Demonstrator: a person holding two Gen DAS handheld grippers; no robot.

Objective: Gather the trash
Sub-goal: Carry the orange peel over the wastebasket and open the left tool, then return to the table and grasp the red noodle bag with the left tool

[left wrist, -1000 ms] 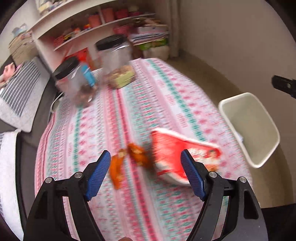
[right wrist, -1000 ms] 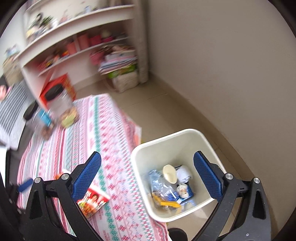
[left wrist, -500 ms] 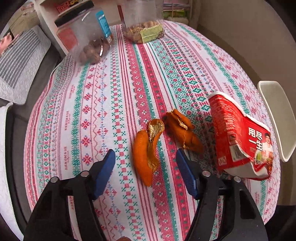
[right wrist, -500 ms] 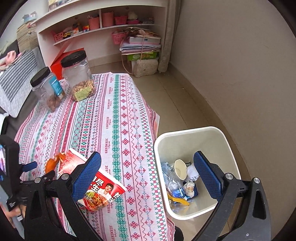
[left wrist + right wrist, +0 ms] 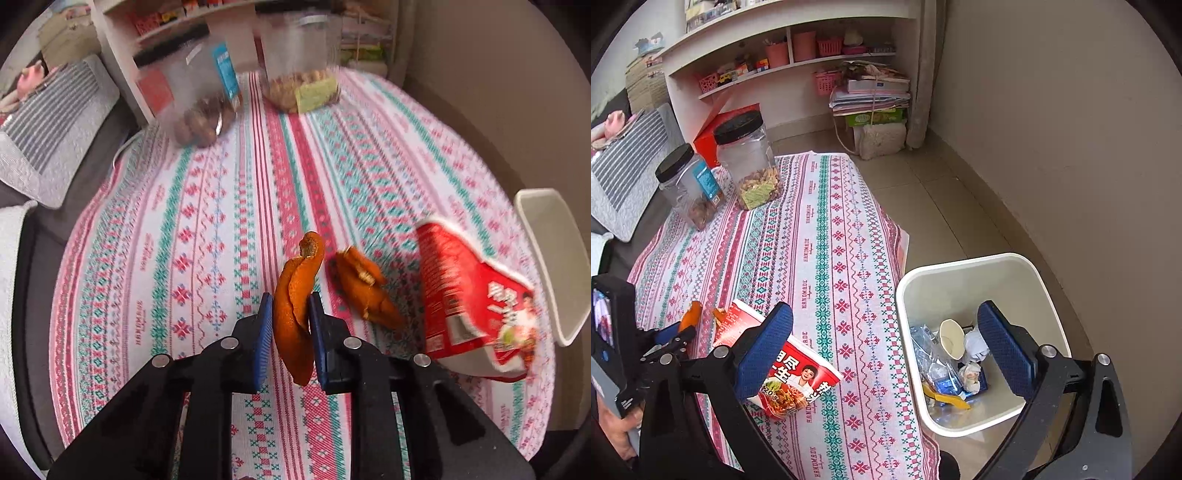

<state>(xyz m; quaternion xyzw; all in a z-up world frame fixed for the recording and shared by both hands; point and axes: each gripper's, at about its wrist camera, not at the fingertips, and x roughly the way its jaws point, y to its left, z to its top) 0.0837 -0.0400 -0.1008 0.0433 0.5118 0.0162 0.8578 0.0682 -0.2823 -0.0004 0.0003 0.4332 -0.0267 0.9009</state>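
My left gripper (image 5: 291,306) is shut on an orange peel (image 5: 295,291) and holds it just above the patterned tablecloth (image 5: 229,206). A second orange peel (image 5: 364,286) lies just to its right. A red noodle packet (image 5: 476,306) lies at the table's right edge; it also shows in the right wrist view (image 5: 790,376). My right gripper (image 5: 886,350) is open and empty, held over the table edge and the white trash bin (image 5: 964,266), which holds several pieces of trash. The left gripper (image 5: 674,332) with its peel (image 5: 690,314) shows at the left there.
Two clear jars with black lids (image 5: 746,158) (image 5: 689,186) stand at the table's far end. A grey striped cushion (image 5: 55,122) lies to the left. Shelves (image 5: 798,48) and a stack of papers (image 5: 871,92) stand by the far wall.
My left gripper has closed on the left orange peel and lifted it slightly. The right gripper has stayed open and swung a little so the bin sits more to the right.
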